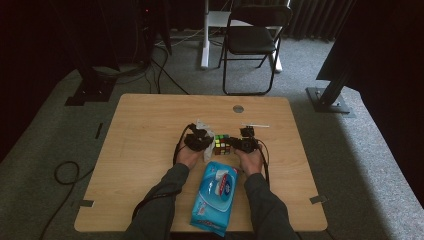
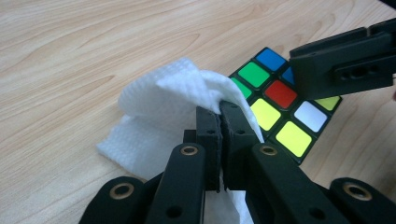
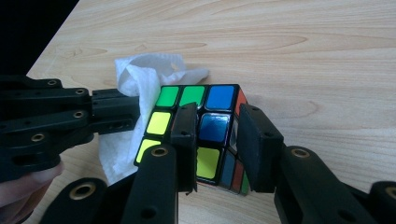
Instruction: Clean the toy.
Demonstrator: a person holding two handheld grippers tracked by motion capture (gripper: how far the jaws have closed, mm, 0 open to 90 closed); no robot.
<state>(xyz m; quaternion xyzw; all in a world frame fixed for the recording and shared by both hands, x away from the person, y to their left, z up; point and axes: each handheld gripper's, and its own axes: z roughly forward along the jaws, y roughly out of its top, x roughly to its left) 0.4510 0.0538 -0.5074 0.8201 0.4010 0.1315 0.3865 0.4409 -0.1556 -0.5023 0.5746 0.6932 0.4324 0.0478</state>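
Observation:
A scrambled colour cube (image 1: 222, 144) stands on the wooden table (image 1: 150, 130) between my two hands. My right gripper (image 3: 217, 126) is shut on the cube (image 3: 205, 105), one jaw on its top face and the other on its right side. A crumpled white tissue (image 2: 159, 98) lies against the cube's left side, and my left gripper (image 2: 219, 112) is shut on a fold of it. In the left gripper view the cube (image 2: 280, 107) sits just right of the tissue, under one of the right gripper's fingers (image 2: 345, 65). From above, the left gripper (image 1: 199, 140) and right gripper (image 1: 245, 145) flank the cube.
A blue pack of wet wipes (image 1: 215, 197) lies between the person's forearms near the front edge. A thin white stick (image 1: 255, 125) and a round metal grommet (image 1: 238, 108) sit behind the cube. A folding chair (image 1: 252, 40) stands beyond the table.

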